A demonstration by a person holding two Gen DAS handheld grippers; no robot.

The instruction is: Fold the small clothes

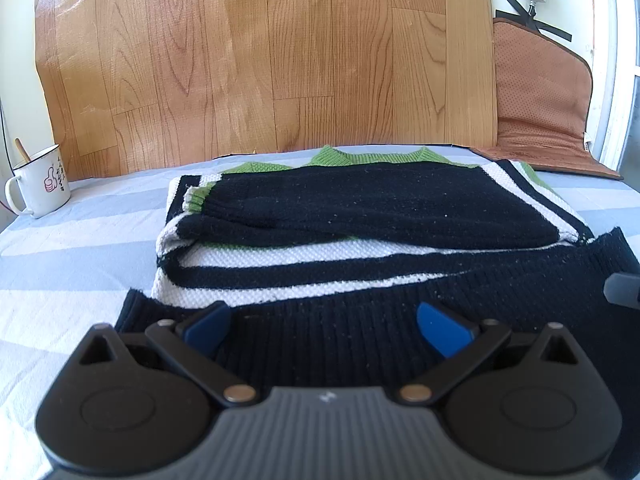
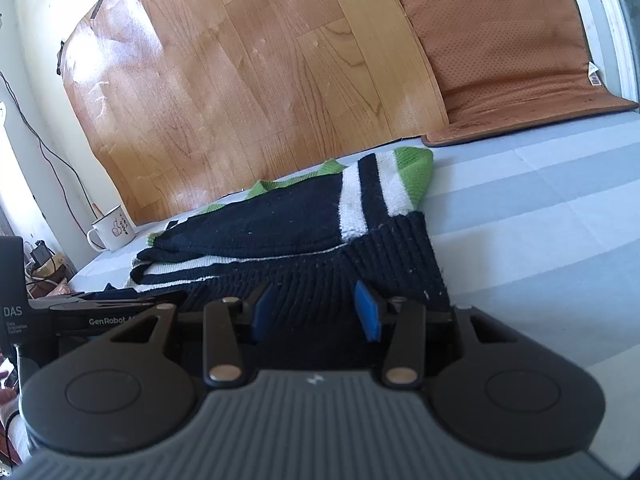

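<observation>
A knitted sweater [image 1: 372, 216] in black, white and green stripes lies partly folded on a bed covered with a pale blue and white checked sheet [image 1: 60, 264], its sleeves laid across the body and its black ribbed hem [image 1: 360, 332] nearest the cameras. The left gripper [image 1: 324, 326] hovers low over the hem's left part, its blue-padded jaws spread wide with the ribbing between them, the pads not pressing the cloth. The right gripper [image 2: 316, 312] sits at the hem's right end, its jaws standing partly apart on either side of the black ribbing, with no pinch visible; the sweater's right edge lies just beyond. Toward the sheet's far left edge stands a white enamel mug [image 1: 40, 184] with a thumbs-up drawing and a wooden handle poking out. A wood-grain vinyl sheet [image 1: 260, 60] leans against the wall behind the bed, and a brown perforated leather cushion [image 2: 500, 52] rests at the far right corner.
</observation>
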